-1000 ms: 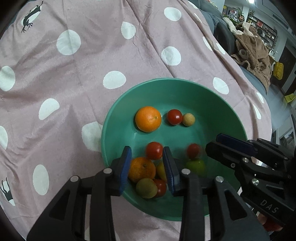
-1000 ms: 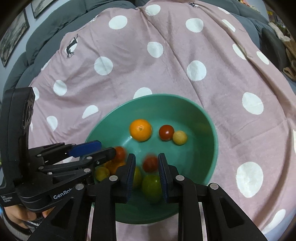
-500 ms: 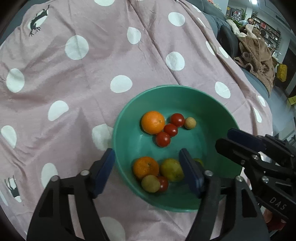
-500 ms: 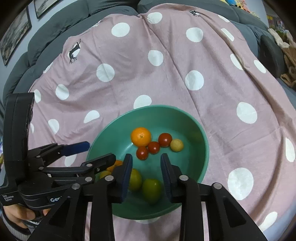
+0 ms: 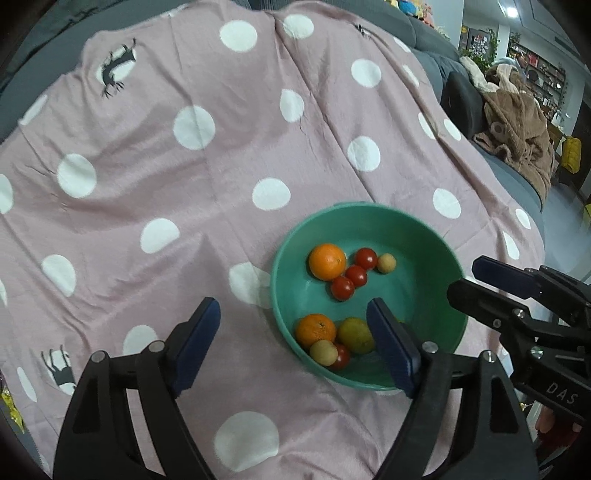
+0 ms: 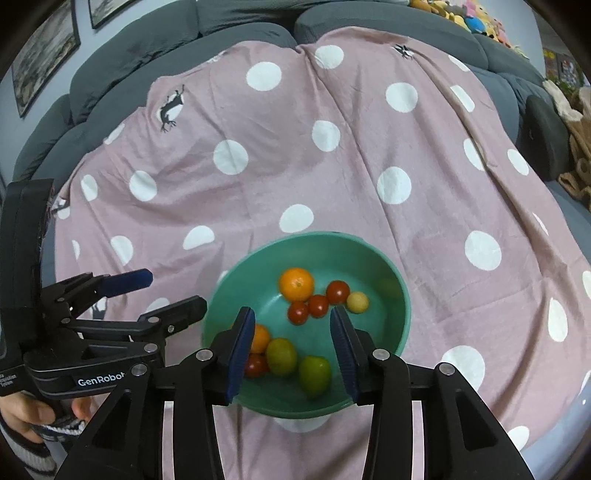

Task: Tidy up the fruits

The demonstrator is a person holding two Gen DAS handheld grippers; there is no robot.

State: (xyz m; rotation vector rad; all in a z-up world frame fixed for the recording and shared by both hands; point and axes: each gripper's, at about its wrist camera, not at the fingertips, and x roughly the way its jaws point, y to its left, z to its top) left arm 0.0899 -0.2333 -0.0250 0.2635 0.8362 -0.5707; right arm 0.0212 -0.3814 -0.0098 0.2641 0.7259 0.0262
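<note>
Both tools have pulled back. Left wrist view: the left tool (image 5: 295, 332) is spread wide, empty, above the bowl (image 5: 436, 240) holding all the fruit (image 5: 327, 261). Right wrist view: the right tool (image 6: 291, 341) hangs apart, empty; sorting looks nearly finished.

A home living room is indicated: a grey sofa (image 6: 177, 40) is draped with a pink polka-dot sheet (image 6: 295, 155), framed pictures (image 6: 44, 55) are hung behind, and plush toys (image 6: 476, 18) are lined along the backrest.
</note>
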